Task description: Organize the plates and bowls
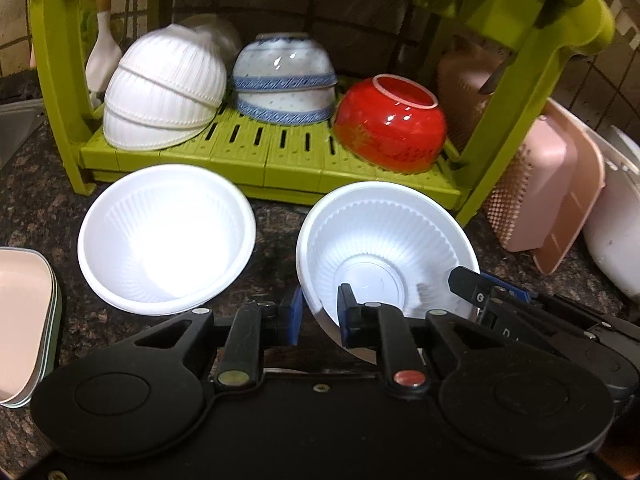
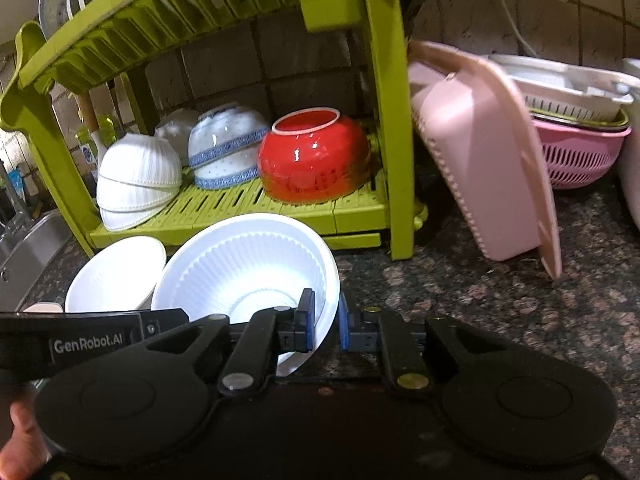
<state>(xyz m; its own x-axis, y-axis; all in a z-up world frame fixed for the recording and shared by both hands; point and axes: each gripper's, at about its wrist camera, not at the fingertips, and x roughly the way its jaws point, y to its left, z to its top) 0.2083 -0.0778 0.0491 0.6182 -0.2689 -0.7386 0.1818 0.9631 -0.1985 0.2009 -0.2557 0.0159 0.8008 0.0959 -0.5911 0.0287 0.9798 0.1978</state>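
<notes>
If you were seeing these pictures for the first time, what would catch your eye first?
The glossy red bowl lies upturned at the right of the lime-green plastic dish rack. On the speckled stone counter before it, both claws straddle the rim of a ribbed white plastic bowl: left claw, right claw.

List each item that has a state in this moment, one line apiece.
Left gripper: straddles the near rim of the tilted white bowl; grip unclear.
Right gripper: straddles the same bowl's rim, gap visible.
Tilted white bowl: tipped, open side toward the cameras.
Second white bowl: upright on the counter, empty.
Red bowl: upside down on the rack.
Blue-patterned bowls: stacked, inverted.
Ribbed white bowls: stacked, inverted, leaning.
</notes>
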